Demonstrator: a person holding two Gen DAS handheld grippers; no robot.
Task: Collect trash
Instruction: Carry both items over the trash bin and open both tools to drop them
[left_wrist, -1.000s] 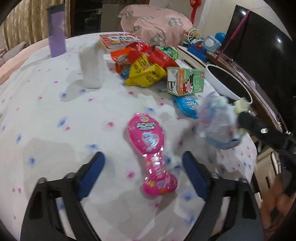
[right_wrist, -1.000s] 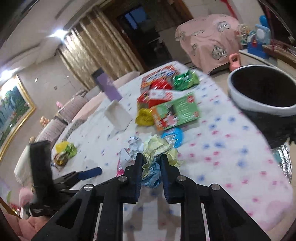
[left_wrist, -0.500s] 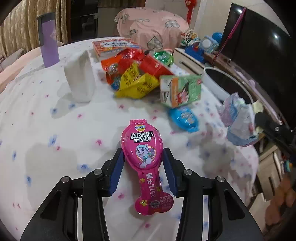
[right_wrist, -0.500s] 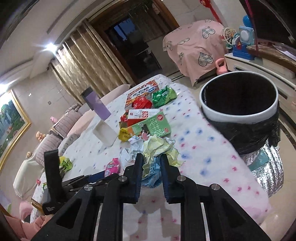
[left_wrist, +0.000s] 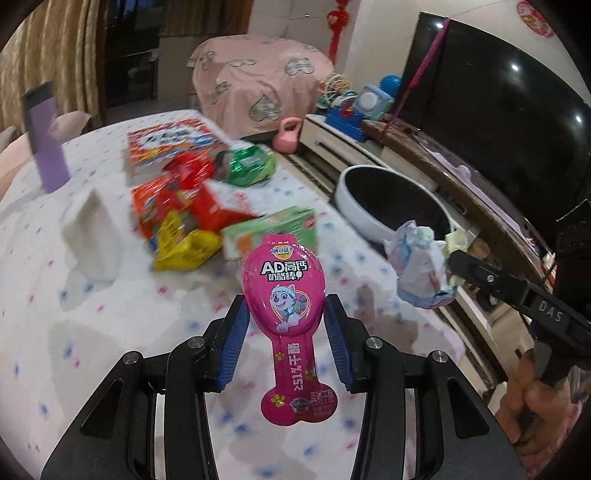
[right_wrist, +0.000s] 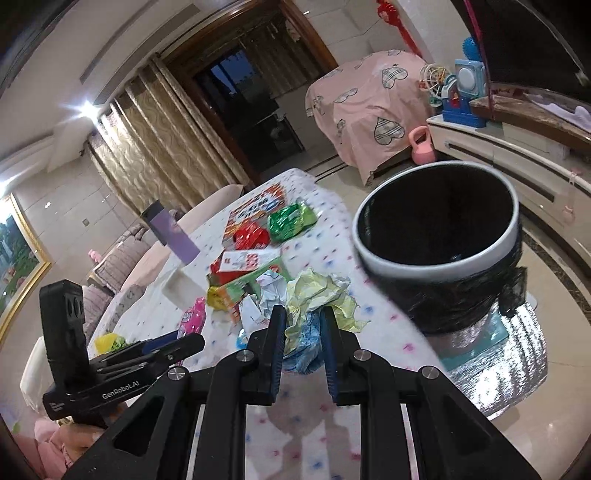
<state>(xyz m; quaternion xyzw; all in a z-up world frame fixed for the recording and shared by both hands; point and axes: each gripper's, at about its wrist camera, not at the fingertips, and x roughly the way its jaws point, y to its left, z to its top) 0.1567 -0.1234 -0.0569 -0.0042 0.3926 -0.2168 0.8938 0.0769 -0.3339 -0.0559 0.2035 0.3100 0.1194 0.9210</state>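
A glossy pink spoon-shaped snack wrapper (left_wrist: 284, 291) is clamped by the left gripper (left_wrist: 284, 325) above the dotted white tablecloth (left_wrist: 92, 314). A crumpled wad of yellow, white and blue paper (right_wrist: 314, 314) is gripped by the right gripper (right_wrist: 303, 332) beside the white-rimmed black-lined bin (right_wrist: 439, 254). Red, yellow and green snack packets (left_wrist: 192, 199) are heaped on the cloth behind.

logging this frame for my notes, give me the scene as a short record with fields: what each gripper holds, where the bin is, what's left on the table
left gripper: shut on the pink snack wrapper, lifted off the table
right gripper: shut on the crumpled paper wad, held in the air near the bin
trash bin: white rim, black liner, open, on the floor beside the table
table: white cloth with coloured dots
left on table: green wrapper, red packets, yellow packet, green carton, purple cup
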